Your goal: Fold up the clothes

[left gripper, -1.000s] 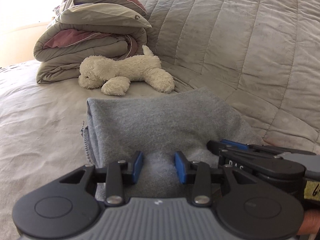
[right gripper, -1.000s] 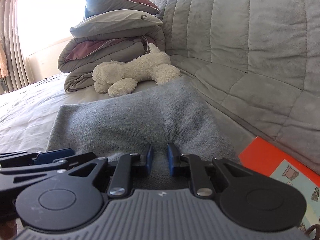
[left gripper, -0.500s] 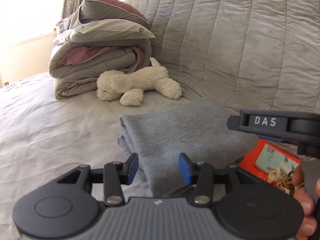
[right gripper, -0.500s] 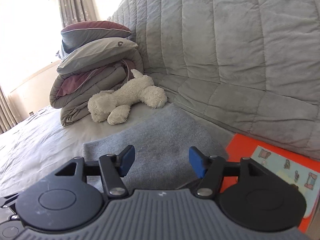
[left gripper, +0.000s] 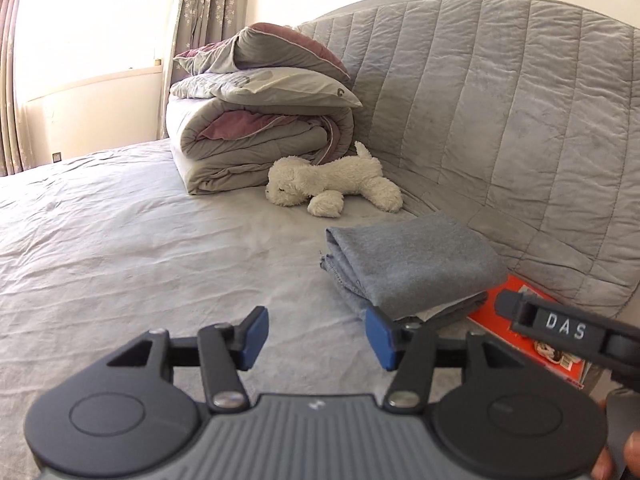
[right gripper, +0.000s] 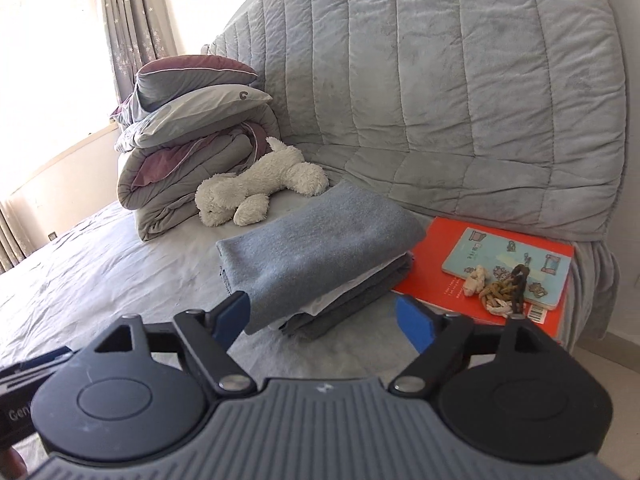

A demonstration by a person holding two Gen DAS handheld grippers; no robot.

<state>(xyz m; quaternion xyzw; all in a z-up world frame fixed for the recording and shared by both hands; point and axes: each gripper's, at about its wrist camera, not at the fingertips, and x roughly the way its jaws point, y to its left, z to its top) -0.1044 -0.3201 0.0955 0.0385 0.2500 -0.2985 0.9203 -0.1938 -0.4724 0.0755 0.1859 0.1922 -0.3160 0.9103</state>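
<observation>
A folded grey garment (left gripper: 412, 264) lies on top of a small stack of folded clothes on the bed, near the quilted headboard; it also shows in the right wrist view (right gripper: 320, 240), with white and dark grey layers under it. My left gripper (left gripper: 316, 338) is open and empty, held back from the stack's front left corner. My right gripper (right gripper: 324, 314) is open wide and empty, just in front of the stack. The right gripper's body shows at the right edge of the left wrist view (left gripper: 560, 328).
A white plush dog (left gripper: 332, 180) lies behind the stack, by folded quilts and pillows (left gripper: 260, 120). An orange book (right gripper: 480, 268) with small trinkets lies right of the stack at the bed's edge. The grey bed sheet (left gripper: 140, 240) spreads to the left.
Both grippers let go of the grey garment, opened and pulled back and up from the stack. The folded garment stays on the pile.
</observation>
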